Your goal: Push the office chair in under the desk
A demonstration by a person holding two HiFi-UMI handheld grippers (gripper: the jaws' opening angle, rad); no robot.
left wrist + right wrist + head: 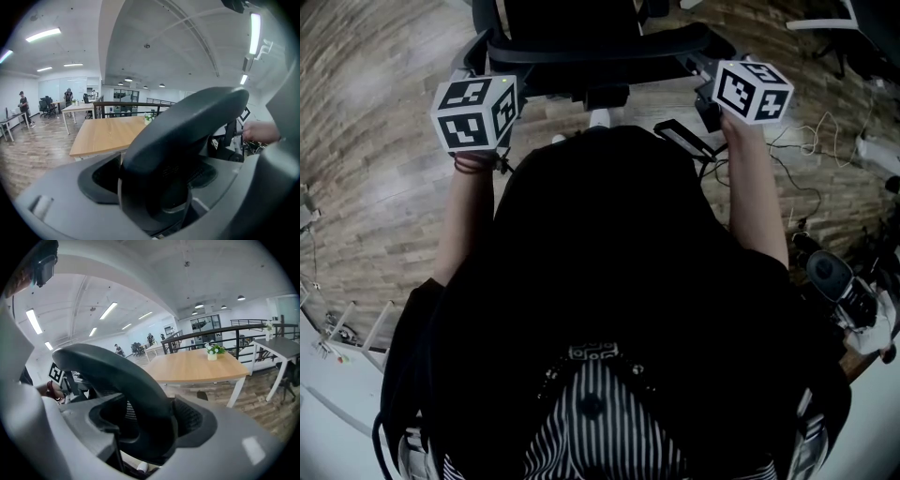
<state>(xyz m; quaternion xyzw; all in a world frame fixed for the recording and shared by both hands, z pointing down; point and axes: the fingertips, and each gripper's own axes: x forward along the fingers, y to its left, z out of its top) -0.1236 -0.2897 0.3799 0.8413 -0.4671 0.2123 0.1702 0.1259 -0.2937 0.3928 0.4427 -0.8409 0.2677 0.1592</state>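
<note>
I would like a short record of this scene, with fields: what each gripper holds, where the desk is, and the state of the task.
left gripper: jaws closed on the curved top rail of the office chair
right gripper: jaws closed on the same rail, toward its other end
desk: wooden top, white legs, ahead of the chair back
on the desk: a small potted plant
task state: chair appears not yet under the desk

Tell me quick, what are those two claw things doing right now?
Left gripper: closed on the office chair's top rail.
Right gripper: closed on the same top rail, further along.
</note>
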